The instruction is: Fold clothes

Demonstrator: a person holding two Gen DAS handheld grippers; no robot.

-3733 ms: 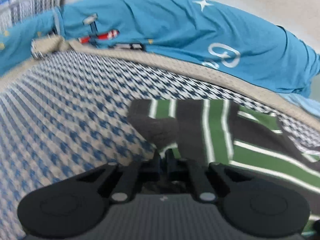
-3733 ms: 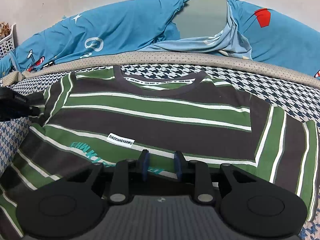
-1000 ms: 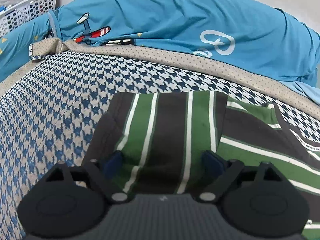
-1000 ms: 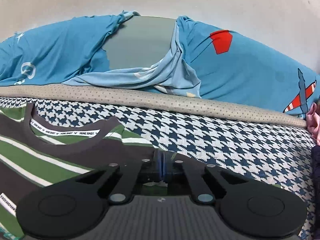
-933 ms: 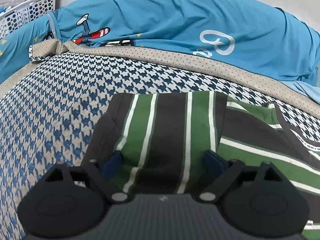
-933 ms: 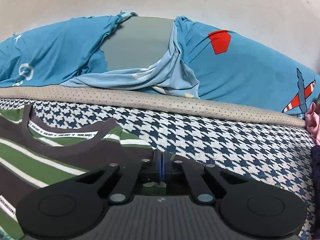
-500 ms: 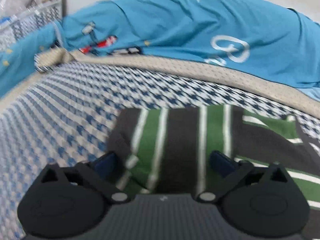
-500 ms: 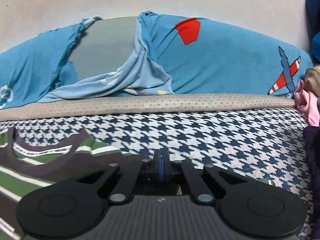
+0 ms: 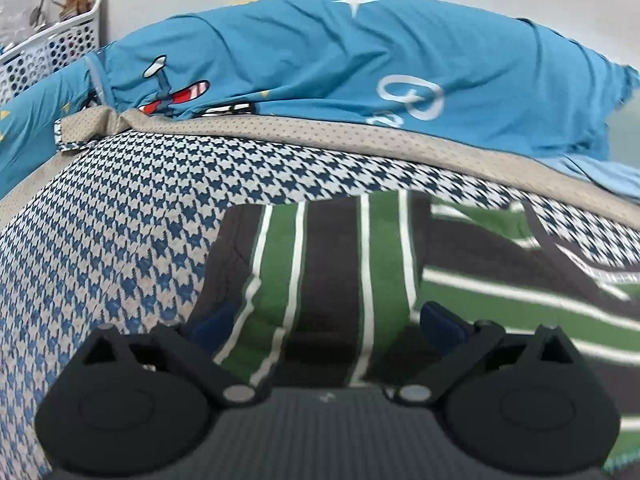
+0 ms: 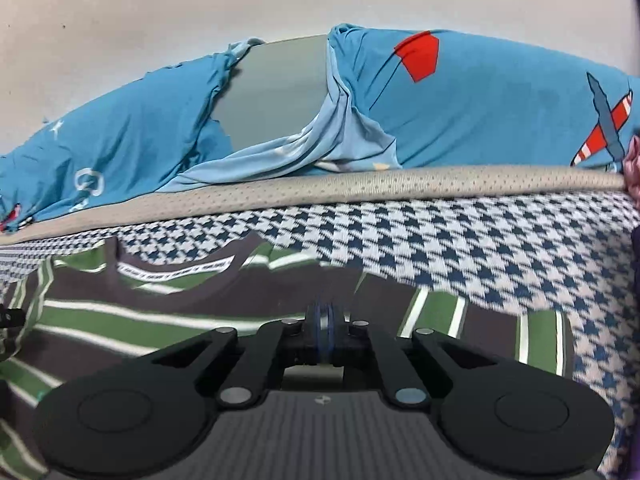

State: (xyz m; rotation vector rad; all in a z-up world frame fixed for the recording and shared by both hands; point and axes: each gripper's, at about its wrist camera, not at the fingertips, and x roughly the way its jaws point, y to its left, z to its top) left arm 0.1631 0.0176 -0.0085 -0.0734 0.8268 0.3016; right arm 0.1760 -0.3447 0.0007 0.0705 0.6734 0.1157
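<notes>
A green, dark grey and white striped T-shirt [image 9: 332, 264] lies flat on the houndstooth bed cover [image 9: 132, 216]. Its left sleeve is folded over the body. My left gripper [image 9: 324, 324] is open, its blue pads [image 9: 440, 322] wide apart just above the folded sleeve. In the right wrist view the shirt [image 10: 132, 308] shows its collar and right sleeve [image 10: 492, 320]. My right gripper [image 10: 324, 320] is shut, its pads pressed together over the shirt near the right shoulder; whether cloth is pinched is hidden.
A blue duvet with aeroplane prints [image 9: 360, 56] is piled along the far side by the wall, also in the right wrist view [image 10: 480, 100]. A white perforated basket [image 9: 48, 56] stands at the far left. Pink cloth [image 10: 632, 168] shows at the right edge.
My left gripper let go of the sleeve, opened wide, and has drawn slightly back. My right gripper closed and moved right across the shirt, then swung back left and lower.
</notes>
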